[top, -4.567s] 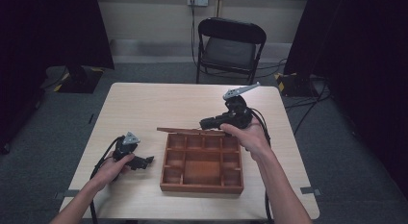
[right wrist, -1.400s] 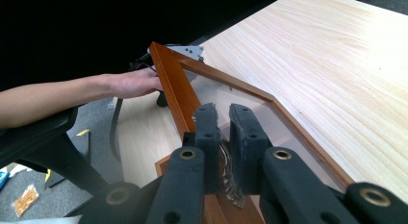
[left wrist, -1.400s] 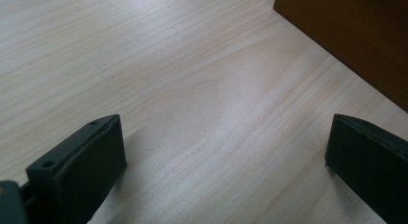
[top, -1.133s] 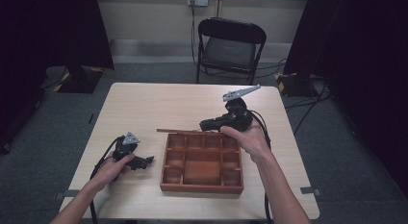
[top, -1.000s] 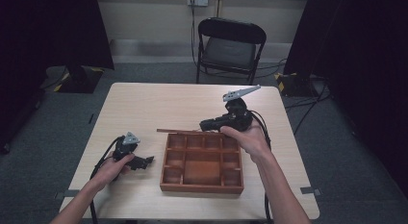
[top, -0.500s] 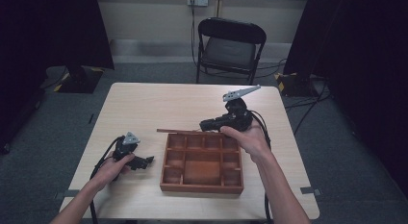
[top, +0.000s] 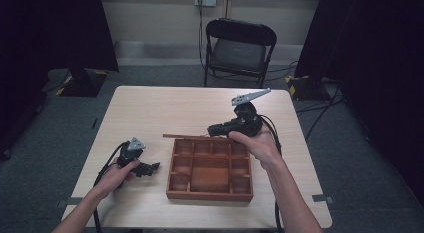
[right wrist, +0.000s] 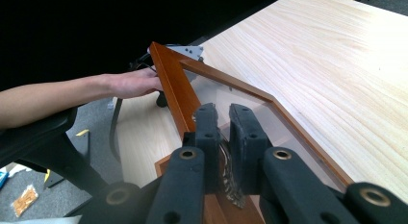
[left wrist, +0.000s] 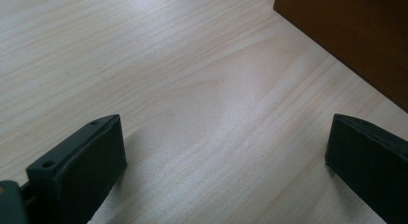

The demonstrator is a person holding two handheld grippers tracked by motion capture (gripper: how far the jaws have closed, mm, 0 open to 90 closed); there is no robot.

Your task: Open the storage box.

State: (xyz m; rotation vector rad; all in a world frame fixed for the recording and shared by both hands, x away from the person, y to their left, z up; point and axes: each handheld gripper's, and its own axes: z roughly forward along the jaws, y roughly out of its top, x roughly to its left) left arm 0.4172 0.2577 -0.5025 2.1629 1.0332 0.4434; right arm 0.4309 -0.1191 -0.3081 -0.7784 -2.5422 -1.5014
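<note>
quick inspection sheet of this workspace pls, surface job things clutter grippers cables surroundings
surface: light wood table, bare around the box.
job's things: wooden compartment box, compartments look empty; its glass-paned lid raised at the far edge.
clutter: nothing seen.
grippers: right gripper clamped on the lid's frame; left gripper open, low over the table beside the box.
cables: black cable trailing from the left gripper; another from the right.
surroundings: black folding chair beyond the table, dark curtains, grey floor.

- A lab-like recording space: black curtains (top: 55, 33) on both sides
- Grey carpeted floor (top: 45, 128) with trailing cables
- One light wooden table (top: 165, 108), one black folding chair (top: 239, 45)
</note>
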